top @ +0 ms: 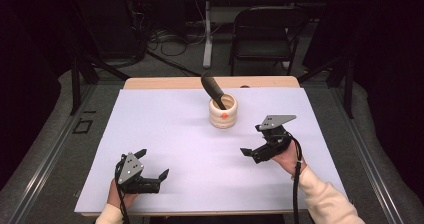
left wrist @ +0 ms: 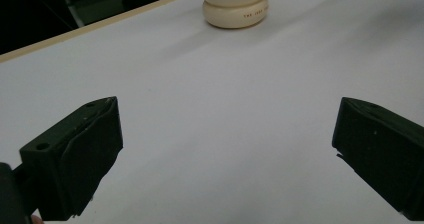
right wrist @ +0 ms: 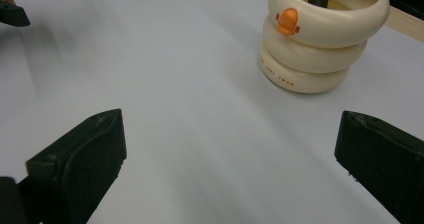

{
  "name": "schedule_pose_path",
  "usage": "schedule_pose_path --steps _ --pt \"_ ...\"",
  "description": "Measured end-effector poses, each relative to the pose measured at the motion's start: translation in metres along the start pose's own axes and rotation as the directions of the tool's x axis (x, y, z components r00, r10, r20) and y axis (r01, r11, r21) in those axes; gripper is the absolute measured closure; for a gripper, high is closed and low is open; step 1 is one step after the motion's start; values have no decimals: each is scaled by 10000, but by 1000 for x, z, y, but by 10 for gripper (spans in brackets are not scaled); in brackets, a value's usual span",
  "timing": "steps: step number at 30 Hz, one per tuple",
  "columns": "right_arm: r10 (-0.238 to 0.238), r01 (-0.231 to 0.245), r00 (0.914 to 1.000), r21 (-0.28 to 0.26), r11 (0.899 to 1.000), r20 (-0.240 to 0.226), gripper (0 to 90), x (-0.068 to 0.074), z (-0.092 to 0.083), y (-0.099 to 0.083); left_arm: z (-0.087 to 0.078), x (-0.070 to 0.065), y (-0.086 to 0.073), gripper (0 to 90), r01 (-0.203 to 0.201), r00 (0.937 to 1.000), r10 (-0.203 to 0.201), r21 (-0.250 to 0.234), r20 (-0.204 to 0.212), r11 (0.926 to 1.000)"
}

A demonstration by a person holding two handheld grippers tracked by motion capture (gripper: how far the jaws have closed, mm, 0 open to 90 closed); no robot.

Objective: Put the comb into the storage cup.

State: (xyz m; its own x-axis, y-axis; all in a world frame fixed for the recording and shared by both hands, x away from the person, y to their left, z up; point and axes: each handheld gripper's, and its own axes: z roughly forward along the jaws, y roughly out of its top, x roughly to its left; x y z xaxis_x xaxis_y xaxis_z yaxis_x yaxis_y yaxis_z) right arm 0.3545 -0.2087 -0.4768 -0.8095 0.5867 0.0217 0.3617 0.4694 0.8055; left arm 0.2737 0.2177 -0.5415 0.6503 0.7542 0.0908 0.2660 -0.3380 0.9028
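On table: one holder, one utensil, two grippers.

A white sheet covers the tabletop, whose wooden far edge shows. Beyond it stand a black folding chair and a white post, with cables on the floor.

The holder looks like smooth cream plastic with a soft sheen, its orange beak glossier. The handle standing in it is matt black, rubbery-looking. The table carries a smooth, matt white sheet, with a pale wood edge at the far side. Each gripper's jaws look like matt black plastic, faintly grainy.
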Motion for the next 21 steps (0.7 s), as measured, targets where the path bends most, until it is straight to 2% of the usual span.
schedule_pose_path --steps 21 --pt "-111 110 9998 72 9999 165 0 17 -9 -24 -1 0 0 0 10 10000 -10 -11 -14 10000"
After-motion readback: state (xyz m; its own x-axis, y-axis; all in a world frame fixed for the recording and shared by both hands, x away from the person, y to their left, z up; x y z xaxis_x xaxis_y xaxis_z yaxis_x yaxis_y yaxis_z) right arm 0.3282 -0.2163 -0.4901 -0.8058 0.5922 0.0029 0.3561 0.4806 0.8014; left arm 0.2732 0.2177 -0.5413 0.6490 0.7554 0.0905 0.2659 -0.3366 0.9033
